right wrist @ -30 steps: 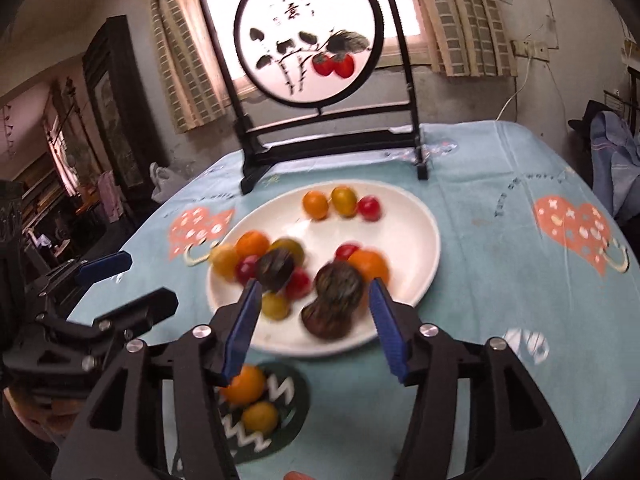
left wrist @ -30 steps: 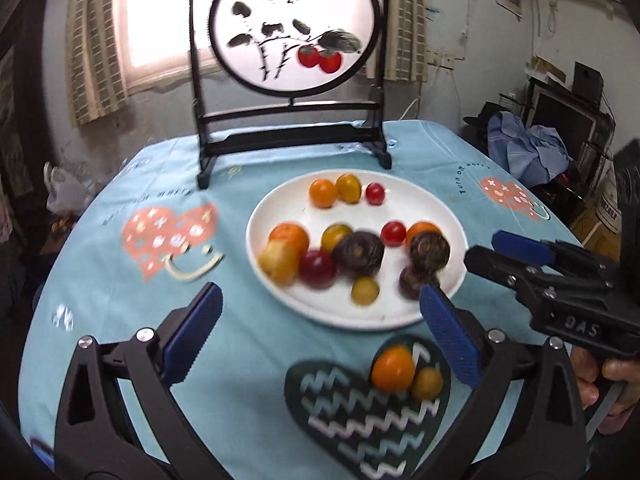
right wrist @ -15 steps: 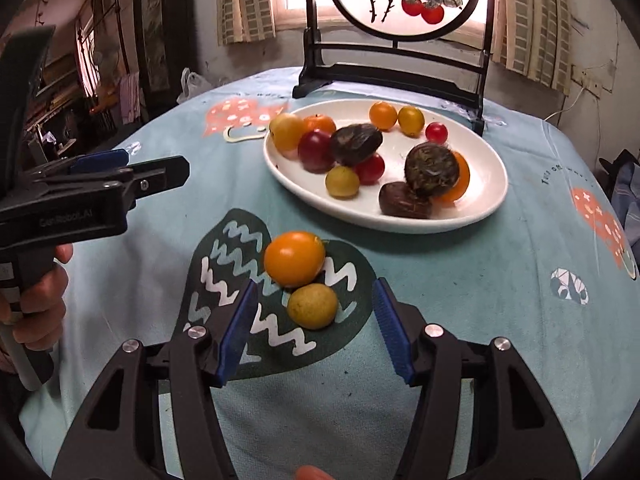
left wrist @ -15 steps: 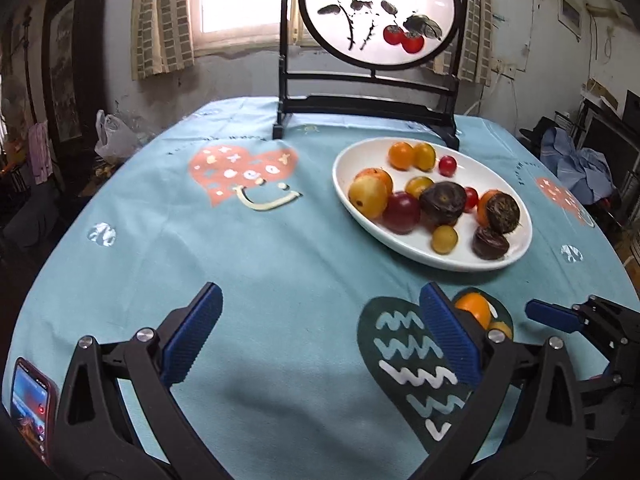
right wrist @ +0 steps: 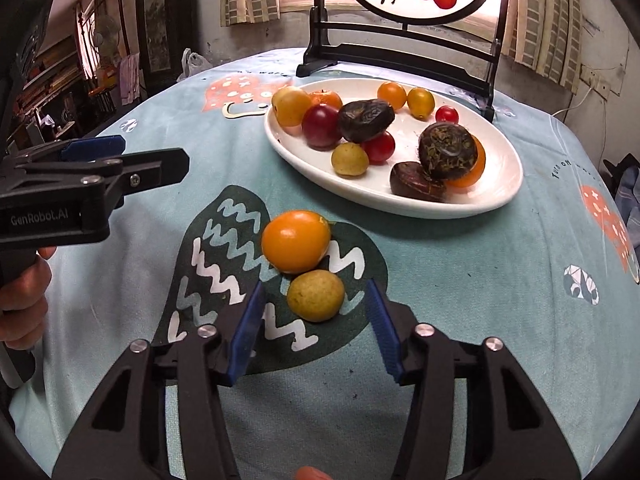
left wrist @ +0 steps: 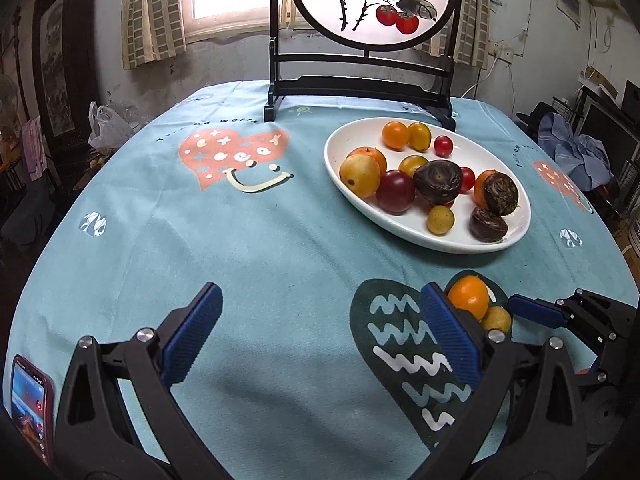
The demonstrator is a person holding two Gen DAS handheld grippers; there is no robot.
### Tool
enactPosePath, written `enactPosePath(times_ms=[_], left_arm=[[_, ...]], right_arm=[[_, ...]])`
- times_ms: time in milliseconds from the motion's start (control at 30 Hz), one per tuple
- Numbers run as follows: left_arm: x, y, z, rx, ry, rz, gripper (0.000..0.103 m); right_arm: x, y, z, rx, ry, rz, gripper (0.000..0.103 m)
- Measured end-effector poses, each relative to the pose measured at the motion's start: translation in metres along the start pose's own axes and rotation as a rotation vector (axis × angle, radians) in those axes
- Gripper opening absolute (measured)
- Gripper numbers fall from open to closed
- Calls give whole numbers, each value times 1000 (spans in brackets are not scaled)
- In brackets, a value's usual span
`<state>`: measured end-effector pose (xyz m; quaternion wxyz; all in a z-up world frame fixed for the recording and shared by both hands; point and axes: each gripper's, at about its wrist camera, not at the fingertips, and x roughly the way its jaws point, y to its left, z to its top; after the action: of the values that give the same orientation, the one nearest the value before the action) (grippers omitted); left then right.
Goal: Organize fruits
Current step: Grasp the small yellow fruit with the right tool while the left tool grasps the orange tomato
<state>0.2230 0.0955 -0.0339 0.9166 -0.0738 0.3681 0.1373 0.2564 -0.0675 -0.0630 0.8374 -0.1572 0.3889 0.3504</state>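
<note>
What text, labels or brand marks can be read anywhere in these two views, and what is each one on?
"GenRobot.AI": on the side of the left tool, seen in the right wrist view.
Black print along the edge of the tablecloth: only fragments such as "WOFF" show, so it cannot be read whole.
Phone screen: too small and blurred to read.

Right tool [right wrist: 316,330]: you brought it down from the plate [right wrist: 496,196] to the small yellow fruit [right wrist: 315,295]; its jaws are closing, not touching it.
Left tool [left wrist: 320,340]: you lowered it over bare desk [left wrist: 256,248].
</note>
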Motion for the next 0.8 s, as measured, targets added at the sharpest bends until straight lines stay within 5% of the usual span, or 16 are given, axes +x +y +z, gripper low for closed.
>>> enactPosePath(times_ms=[800], left_arm=[[0,1,0,1,-4,6,101]], right_arm=[[-5,-2,2,-1,-3,-1,29]])
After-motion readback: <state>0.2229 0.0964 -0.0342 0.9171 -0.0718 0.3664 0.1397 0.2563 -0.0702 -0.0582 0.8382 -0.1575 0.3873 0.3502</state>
